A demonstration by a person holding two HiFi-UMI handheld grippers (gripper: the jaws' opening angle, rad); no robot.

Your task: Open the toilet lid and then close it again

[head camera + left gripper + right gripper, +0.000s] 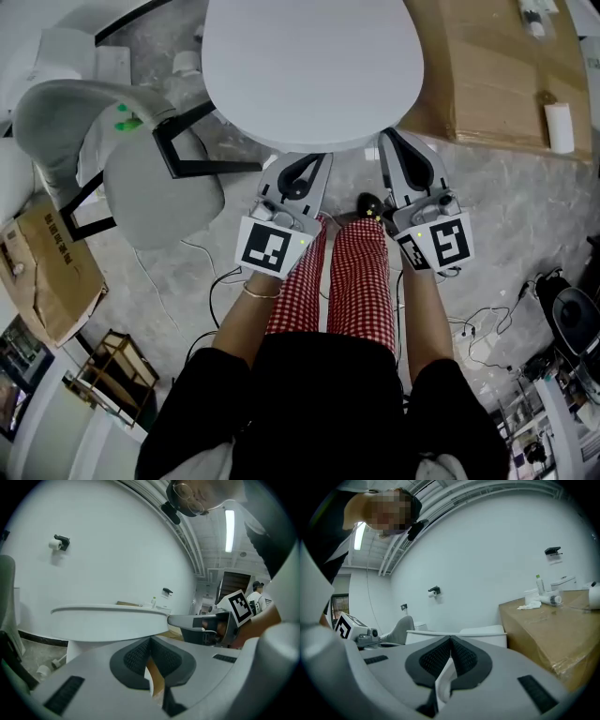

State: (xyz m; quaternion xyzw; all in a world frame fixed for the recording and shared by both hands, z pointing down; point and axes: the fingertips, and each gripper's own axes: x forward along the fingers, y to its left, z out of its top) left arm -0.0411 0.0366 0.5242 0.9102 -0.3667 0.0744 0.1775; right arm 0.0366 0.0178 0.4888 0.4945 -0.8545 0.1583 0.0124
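Note:
The white toilet lid lies flat and closed at the top of the head view. My left gripper is shut with nothing in it, its tips just at the lid's front rim. My right gripper is also shut and empty, at the rim's right side. In the left gripper view the jaws meet below the lid's edge, and the right gripper shows beside it. Past the closed jaws in the right gripper view I see the lid and the cistern. Whether either gripper touches the lid is unclear.
A grey chair stands close on the left of the toilet. A large cardboard box with bottles on it stands on the right. Cables run over the floor, and the person's red-checked legs stand between the grippers.

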